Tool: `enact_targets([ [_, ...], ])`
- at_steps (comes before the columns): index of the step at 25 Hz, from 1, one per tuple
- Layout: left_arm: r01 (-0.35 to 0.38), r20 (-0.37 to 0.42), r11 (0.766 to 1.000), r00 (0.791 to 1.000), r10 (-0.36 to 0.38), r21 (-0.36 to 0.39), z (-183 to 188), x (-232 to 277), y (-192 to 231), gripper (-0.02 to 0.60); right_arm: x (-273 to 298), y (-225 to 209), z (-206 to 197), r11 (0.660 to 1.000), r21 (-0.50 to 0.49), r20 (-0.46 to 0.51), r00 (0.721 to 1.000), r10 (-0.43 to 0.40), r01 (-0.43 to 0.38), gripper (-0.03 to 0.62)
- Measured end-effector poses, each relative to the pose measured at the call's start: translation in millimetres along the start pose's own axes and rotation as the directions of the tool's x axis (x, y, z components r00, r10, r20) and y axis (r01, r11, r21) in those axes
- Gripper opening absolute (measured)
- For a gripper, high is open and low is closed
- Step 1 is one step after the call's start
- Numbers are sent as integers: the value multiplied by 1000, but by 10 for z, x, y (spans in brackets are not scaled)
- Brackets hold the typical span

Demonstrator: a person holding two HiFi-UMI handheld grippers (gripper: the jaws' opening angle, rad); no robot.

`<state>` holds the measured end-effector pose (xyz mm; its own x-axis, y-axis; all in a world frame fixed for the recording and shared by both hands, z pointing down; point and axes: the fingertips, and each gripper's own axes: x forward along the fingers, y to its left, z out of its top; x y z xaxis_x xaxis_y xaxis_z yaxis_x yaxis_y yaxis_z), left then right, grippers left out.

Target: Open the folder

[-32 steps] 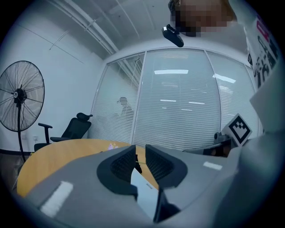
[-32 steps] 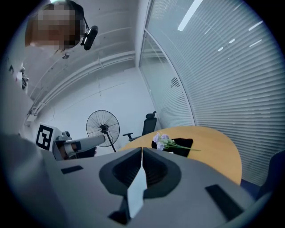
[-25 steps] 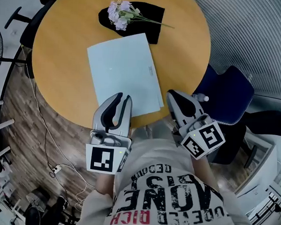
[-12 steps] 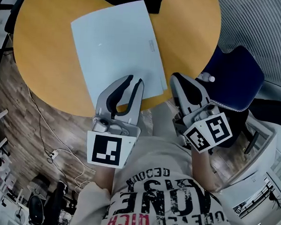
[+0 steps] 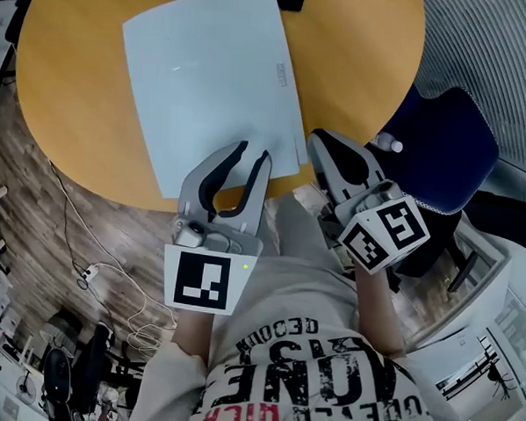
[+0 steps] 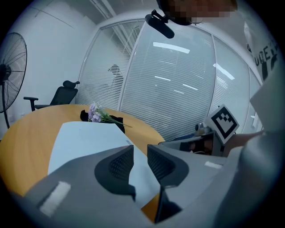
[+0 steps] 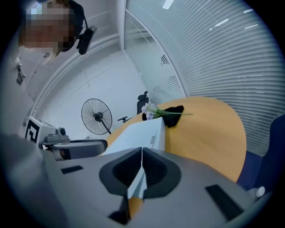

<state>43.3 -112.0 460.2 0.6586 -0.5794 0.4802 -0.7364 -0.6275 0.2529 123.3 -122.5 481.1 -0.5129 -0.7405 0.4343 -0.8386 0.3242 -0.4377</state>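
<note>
The pale-blue folder [image 5: 208, 79] lies shut at the round surface [image 5: 75, 107] edge; thin, light, likely slippery, best lifted at its cover's near corner; left hand-held gripper [image 5: 254, 152], jaws just opening, spread, empty; right hand-held gripper [image 5: 321, 142] pressed together, empty.

Round table [image 5: 65, 124], blue chair [image 5: 449, 140], purple flowers [image 7: 149, 110] on black cloth [image 7: 177, 109]
</note>
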Motion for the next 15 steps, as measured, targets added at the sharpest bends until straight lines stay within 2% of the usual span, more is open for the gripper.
enact_targets([
  [2,-6,-15,1000,1000,6,28,-55,14,-7,104,33,9,-46,1000,0,-14,1000,9,-9,12],
  [8,-31,-72,982,996,45,189,-231,78,-174,104,32,8,-276,1000,16,-64,998,27,-26,12],
  [15,3,-112,964,993,27,265,-367,144,-265,107,134,-61,-450,1000,22,-101,995,9,-7,12],
])
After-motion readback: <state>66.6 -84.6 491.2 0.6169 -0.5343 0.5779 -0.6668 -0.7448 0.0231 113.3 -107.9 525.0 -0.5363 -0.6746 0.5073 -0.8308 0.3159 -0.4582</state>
